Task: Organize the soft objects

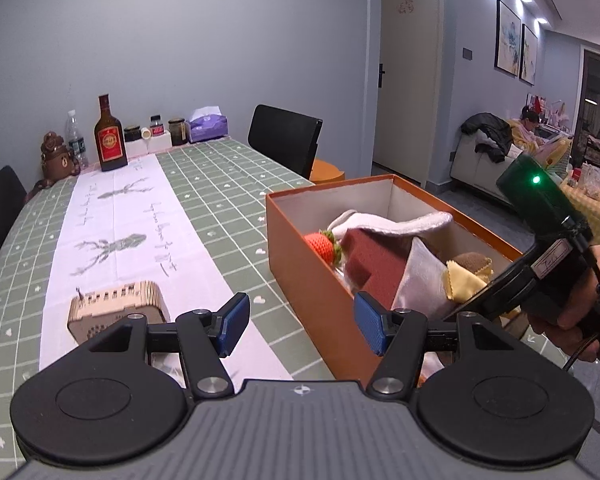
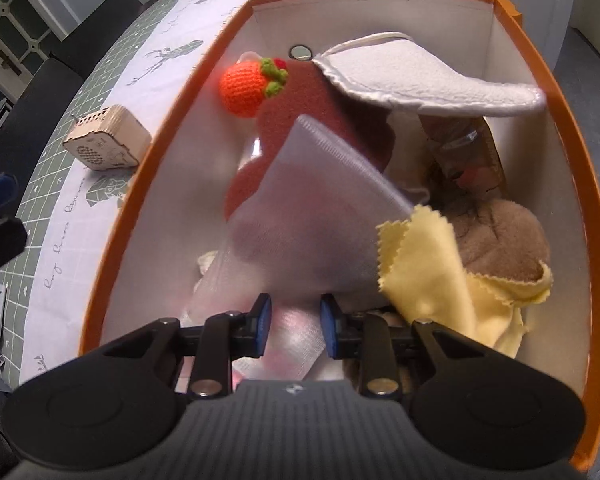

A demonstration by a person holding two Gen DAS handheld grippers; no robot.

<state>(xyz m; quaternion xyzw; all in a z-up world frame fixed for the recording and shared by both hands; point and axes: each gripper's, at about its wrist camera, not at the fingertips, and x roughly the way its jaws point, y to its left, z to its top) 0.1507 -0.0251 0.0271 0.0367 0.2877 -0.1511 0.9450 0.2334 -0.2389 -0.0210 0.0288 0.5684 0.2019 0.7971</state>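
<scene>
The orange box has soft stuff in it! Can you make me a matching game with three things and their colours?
Things:
1. crochet ball
2. cloth
3. plush

Colours:
A. brown
B. orange with green leaves
C. pale yellow

Pairs: 1-B, 2-C, 3-A. All three lie inside the orange box.

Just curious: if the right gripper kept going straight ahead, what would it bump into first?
Most likely the sheer white pouch lying in the box. It already shows between the open fingers, though depth is hard to judge.
</scene>
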